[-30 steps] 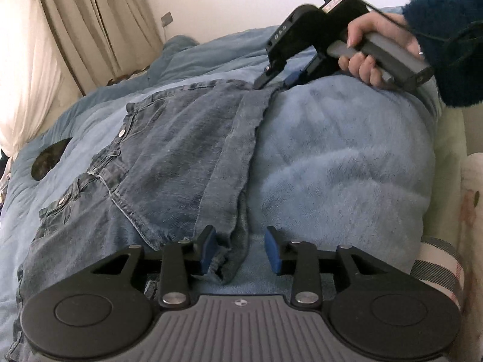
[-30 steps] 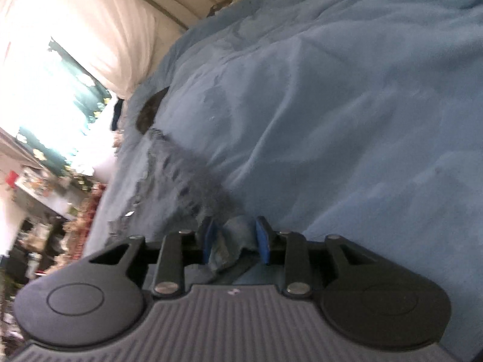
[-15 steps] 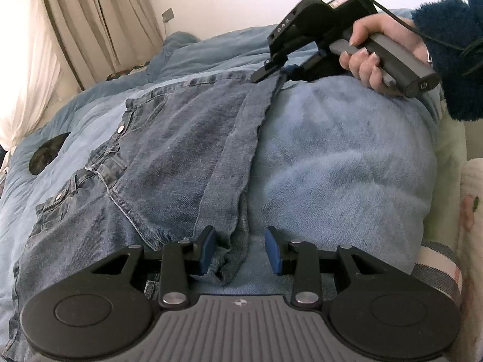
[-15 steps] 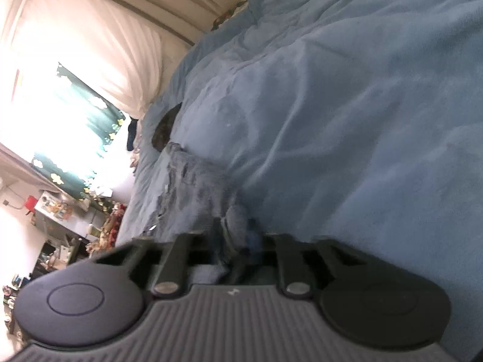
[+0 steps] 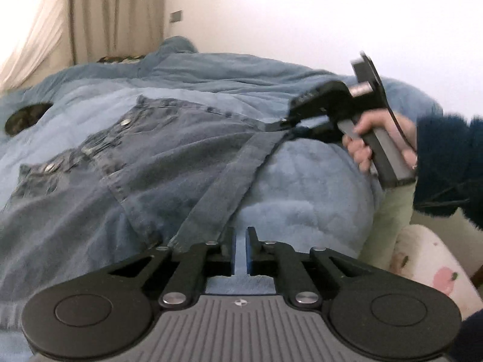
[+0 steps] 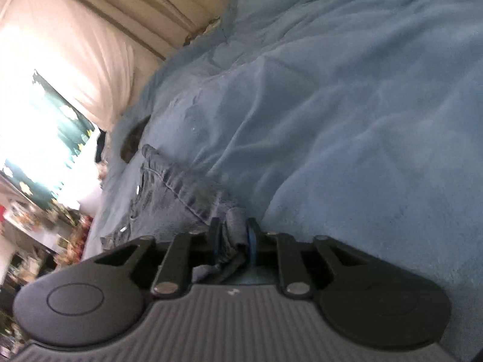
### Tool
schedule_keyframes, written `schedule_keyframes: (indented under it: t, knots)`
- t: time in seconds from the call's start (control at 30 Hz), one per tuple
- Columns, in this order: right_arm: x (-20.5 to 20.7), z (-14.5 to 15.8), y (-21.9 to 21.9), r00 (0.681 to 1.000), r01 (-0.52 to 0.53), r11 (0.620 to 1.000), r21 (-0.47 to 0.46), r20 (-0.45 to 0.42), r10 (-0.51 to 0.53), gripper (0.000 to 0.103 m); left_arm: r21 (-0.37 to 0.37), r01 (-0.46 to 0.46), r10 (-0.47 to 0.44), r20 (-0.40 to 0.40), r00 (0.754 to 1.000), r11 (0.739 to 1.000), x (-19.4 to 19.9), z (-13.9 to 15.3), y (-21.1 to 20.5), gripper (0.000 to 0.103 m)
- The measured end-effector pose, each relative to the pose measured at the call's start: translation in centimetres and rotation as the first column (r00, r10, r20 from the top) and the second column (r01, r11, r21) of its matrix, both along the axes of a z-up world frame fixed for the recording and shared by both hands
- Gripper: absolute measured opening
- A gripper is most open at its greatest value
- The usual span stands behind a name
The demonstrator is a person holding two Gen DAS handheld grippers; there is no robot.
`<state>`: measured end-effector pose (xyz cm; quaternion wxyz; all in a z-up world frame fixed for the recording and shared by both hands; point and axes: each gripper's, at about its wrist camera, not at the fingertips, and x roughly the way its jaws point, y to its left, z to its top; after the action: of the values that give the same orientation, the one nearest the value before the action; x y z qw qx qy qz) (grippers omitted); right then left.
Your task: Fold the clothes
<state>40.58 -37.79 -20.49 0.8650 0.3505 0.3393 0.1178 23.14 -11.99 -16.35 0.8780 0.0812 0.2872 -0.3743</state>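
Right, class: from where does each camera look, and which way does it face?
Left wrist: on the left gripper, jaws just closing to a narrow slit; faces across the blue denim garment towards the right gripper, the hand holding it, and a white wall.
Right wrist: on the right gripper, jaws just opening slightly with denim between them; faces along the light blue fleece blanket towards a bright window.
Shared: garment, blanket.

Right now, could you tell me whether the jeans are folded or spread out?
Mostly spread: the jeans lie flat on the blanket, one hem in the right gripper.
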Motion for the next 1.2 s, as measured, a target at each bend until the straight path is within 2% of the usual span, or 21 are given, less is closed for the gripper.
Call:
schedule_keyframes:
  t: [0.03, 0.1, 0.2, 0.3, 0.43, 0.47, 0.53, 0.57, 0.67, 0.77, 0.83, 0.9, 1.07, 1.2]
  knots:
    - [-0.3, 0.2, -0.1, 1.0, 0.009, 1.0, -0.002, 0.015, -0.009, 0.03, -0.022, -0.031, 0.031, -0.011, 0.999, 0.999, 0.1, 0.2, 1.4, 0.007]
    - [-1.4, 0.9, -0.4, 0.999, 0.037, 0.998, -0.043, 0.038, -0.036, 0.032, -0.059, -0.106, 0.103, -0.045, 0.994, 0.993, 0.7, 0.5, 4.3, 0.009]
    - [-3.3, 2.4, 0.2, 0.997, 0.033, 0.987, -0.158, 0.068, -0.023, 0.035, -0.086, -0.235, 0.226, -0.102, 0.969, 0.968, 1.8, 0.4, 9.1, 0.01]
    - [-6.3, 4.9, 2.2, 0.991, -0.045, 0.957, -0.286, 0.111, 0.08, 0.036, -0.108, -0.301, 0.283, -0.158, 0.946, 0.947, 2.4, -0.2, 12.1, 0.01]
    - [-10.3, 6.2, 8.1, 0.952, -0.218, 0.911, -0.351, 0.13, 0.277, 0.04, -0.137, -0.355, 0.319, -0.23, 0.919, 0.925, 2.8, -1.2, 14.9, 0.01]
    - [-11.4, 6.2, 9.8, 0.936, -0.258, 0.888, -0.381, 0.13, 0.328, 0.044, -0.135, -0.337, 0.303, -0.221, 0.927, 0.932, 2.4, -1.4, 14.4, 0.01]
    - [-13.4, 5.9, 13.3, 0.894, -0.332, 0.827, -0.454, 0.128, 0.43, 0.044, -0.118, -0.282, 0.259, -0.178, 0.949, 0.952, 1.5, -1.6, 12.6, 0.01]
    - [-14.3, 5.6, 15.1, 0.866, -0.367, 0.79, -0.49, 0.129, 0.482, 0.044, -0.104, -0.248, 0.231, -0.148, 0.962, 0.963, 1.0, -1.7, 11.5, 0.012]
    - [-16.8, 5.0, 18.6, 0.812, -0.423, 0.719, -0.552, 0.122, 0.571, 0.044, -0.029, -0.147, 0.146, -0.047, 0.988, 0.989, -0.3, -2.3, 8.3, 0.021]
    - [-18.7, 4.5, 21.6, 0.758, -0.462, 0.648, -0.606, 0.11, 0.643, 0.044, 0.09, -0.095, 0.09, 0.055, 0.994, 0.991, -1.1, -3.3, 5.6, 0.021]
    - [-18.7, 4.2, 22.5, 0.731, -0.476, 0.615, -0.628, 0.106, 0.674, 0.043, 0.124, -0.075, 0.065, 0.087, 0.994, 0.989, -1.2, -3.8, 5.0, 0.021]
    - [-18.2, 3.6, 22.7, 0.714, -0.518, 0.604, -0.606, 0.084, 0.695, 0.043, 0.152, -0.062, 0.046, 0.111, 0.993, 0.986, -1.0, -4.2, 4.6, 0.021]
    - [-16.0, 2.4, 22.1, 0.733, -0.556, 0.679, -0.48, 0.102, 0.673, 0.043, 0.22, -0.032, -0.007, 0.171, 0.985, 0.975, -0.9, -5.0, 3.9, 0.025]
    - [-15.8, 2.7, 22.1, 0.745, -0.507, 0.717, -0.479, 0.174, 0.643, 0.043, 0.231, -0.032, -0.011, 0.185, 0.983, 0.972, -0.7, -5.0, 3.5, 0.03]
